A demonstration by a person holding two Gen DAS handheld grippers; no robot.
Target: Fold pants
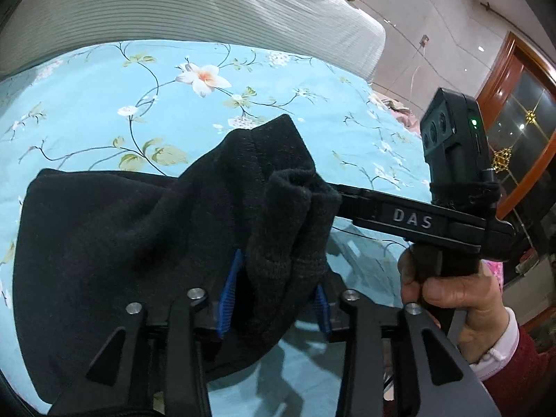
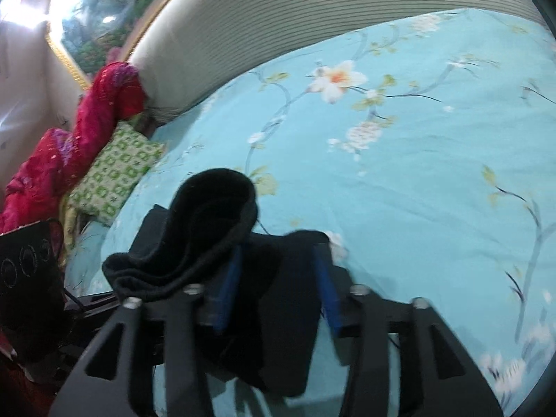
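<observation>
The black fleece pants (image 1: pixel 114 229) hang bunched above the blue floral bedspread (image 1: pixel 114 104). My left gripper (image 1: pixel 274 295) is shut on a bunched fold of the pants between its blue pads (image 1: pixel 227 299). My right gripper reaches in from the right in the left wrist view and is shut on the same fabric edge (image 1: pixel 330 198). In the right wrist view, my right gripper (image 2: pixel 278 288) clamps black pants fabric (image 2: pixel 208 236) between its blue pads (image 2: pixel 227 288), and the cloth curls up over the left finger. Both grippers hold the pants close together, lifted off the bed.
A grey-white ribbed bolster (image 1: pixel 208 10) lies along the back of the bed. A green patterned pillow (image 2: pixel 114 173) and a red quilt (image 2: pixel 93 128) sit at the bed's left side. A wooden glass door (image 1: pixel 521 132) stands at right.
</observation>
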